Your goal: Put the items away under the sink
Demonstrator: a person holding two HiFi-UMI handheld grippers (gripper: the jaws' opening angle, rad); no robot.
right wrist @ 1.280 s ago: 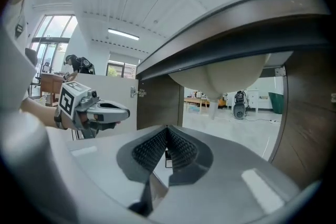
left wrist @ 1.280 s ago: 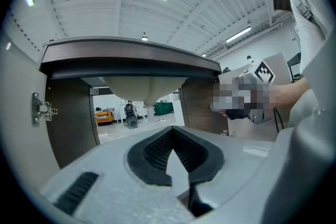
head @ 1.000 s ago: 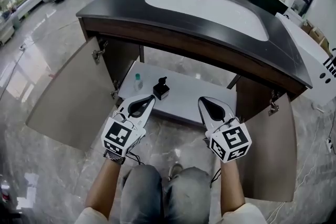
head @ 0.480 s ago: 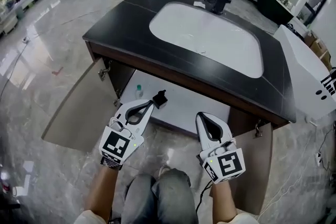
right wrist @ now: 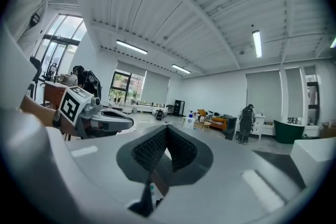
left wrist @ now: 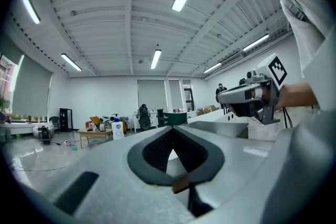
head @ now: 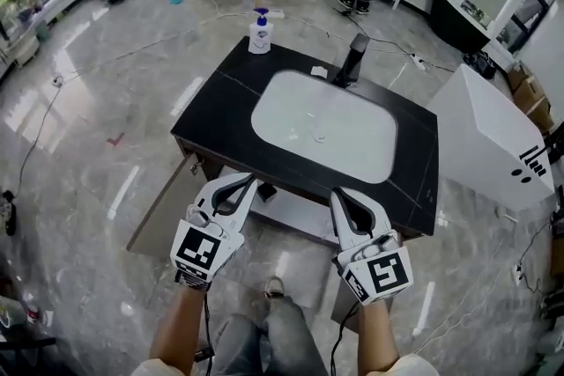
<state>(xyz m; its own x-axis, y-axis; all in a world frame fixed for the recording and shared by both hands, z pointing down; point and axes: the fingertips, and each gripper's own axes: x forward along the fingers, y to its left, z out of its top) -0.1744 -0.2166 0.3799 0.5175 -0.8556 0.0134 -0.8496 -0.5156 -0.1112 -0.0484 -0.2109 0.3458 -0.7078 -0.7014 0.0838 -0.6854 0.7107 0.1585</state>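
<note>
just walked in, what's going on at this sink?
A person stands over a black counter with a white sink, one gripper in each hand. The left gripper and right gripper are both shut and empty, hovering at the counter's near edge. A soap bottle sits on the far corner. Below, a cabinet door stands open.

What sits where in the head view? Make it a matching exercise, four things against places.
1. soap bottle
2. faucet
3. cabinet door
4. white box

a. right of the countertop
b. behind the basin
c. on the countertop's far left corner
d. swung open below the countertop's left side

Pairs: 1-c, 2-b, 3-d, 4-a
</note>
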